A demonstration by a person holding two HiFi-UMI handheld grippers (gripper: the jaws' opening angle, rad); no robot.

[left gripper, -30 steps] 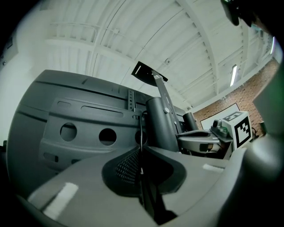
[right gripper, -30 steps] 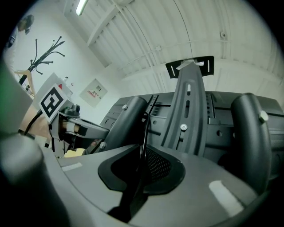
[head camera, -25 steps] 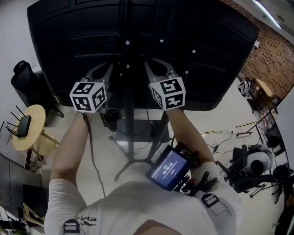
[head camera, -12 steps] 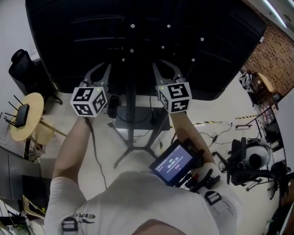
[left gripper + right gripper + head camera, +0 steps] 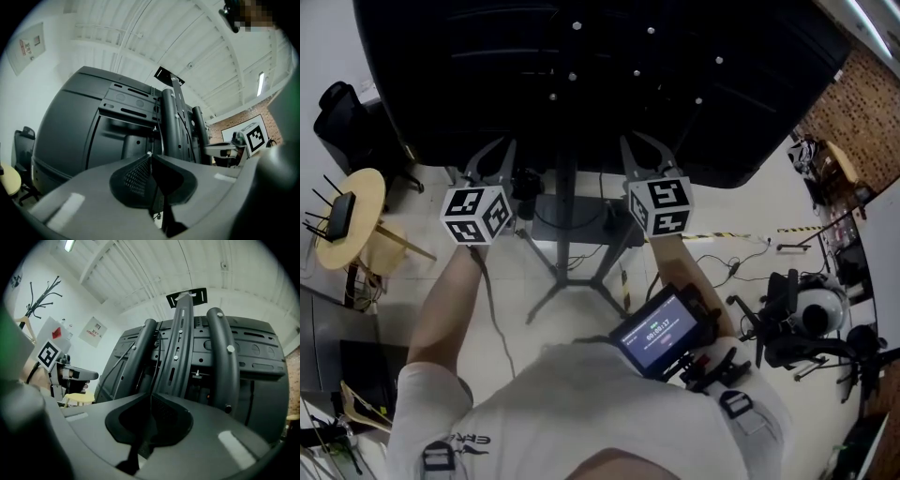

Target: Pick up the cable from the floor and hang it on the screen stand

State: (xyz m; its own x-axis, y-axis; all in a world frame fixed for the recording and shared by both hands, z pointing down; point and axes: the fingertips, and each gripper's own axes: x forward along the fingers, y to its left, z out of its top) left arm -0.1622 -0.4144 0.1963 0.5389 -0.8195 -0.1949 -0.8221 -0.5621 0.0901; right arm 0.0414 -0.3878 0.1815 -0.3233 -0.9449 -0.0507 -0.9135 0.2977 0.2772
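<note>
Left gripper (image 5: 150, 157), jaws closing on the cable (image 5: 490, 314), and right gripper (image 5: 151, 395), clamped on it too, are drawn lower along the screen stand (image 5: 566, 202) than before.

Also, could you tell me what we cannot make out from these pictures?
- Lower end of the cable: head view, hidden by the person's shirt.
- Whether the cable is hooked yet: right gripper view, thin strand lost against the dark screen stand.
- Top of the screen: head view, cut off by the upper edge.
- Readout on the small display: head view, too small.
</note>
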